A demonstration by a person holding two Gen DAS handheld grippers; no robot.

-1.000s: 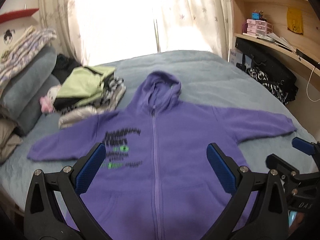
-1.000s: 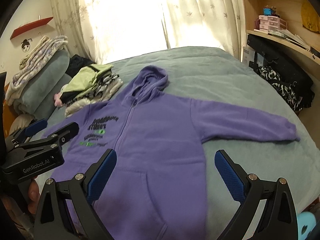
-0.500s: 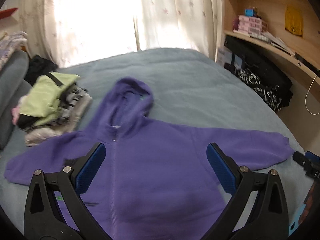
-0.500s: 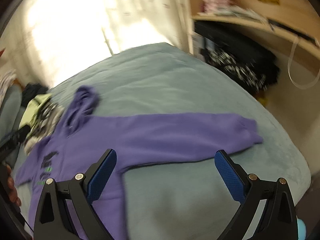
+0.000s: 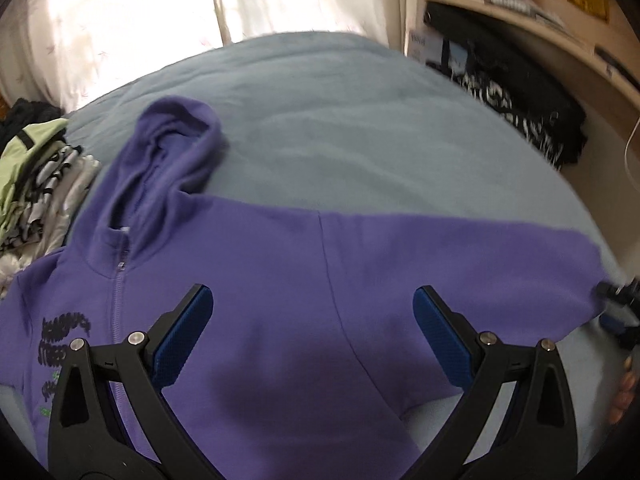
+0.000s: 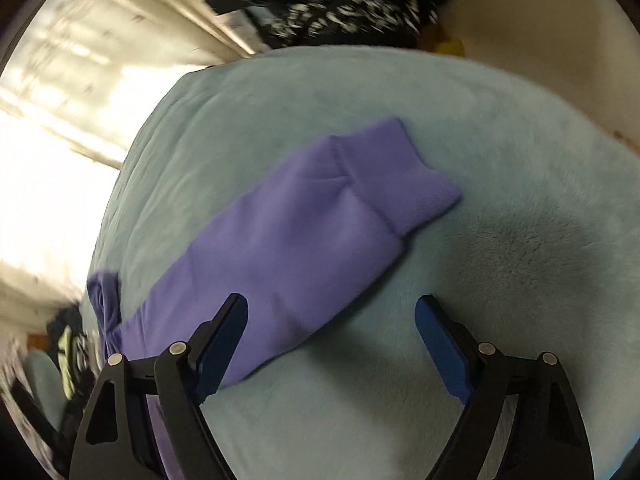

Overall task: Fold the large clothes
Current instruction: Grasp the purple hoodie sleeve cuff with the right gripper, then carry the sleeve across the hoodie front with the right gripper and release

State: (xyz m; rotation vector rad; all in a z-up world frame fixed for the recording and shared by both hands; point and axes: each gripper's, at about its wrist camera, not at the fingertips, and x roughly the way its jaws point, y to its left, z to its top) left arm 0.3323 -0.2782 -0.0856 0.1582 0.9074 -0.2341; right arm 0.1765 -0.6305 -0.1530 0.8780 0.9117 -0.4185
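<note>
Lying flat on the grey-blue bed [image 5: 360, 120], purple hoodie [image 5: 280, 280] zipped, sleeve [image 6: 312, 216] stretched aside, left gripper [image 5: 312, 332] spread wide above its chest, right gripper [image 6: 332, 344] closing above the sleeve, pads not touching.

The purple fleece zip hoodie [image 5: 280, 280] bears black and green chest lettering [image 5: 60, 344], too blurred and distorted to read; nothing else is legible.

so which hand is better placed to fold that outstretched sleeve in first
Right. The right gripper hangs over the sleeve near its cuff, its jaws closing with nothing gripped yet. The left gripper sits over the hoodie's chest.
</note>
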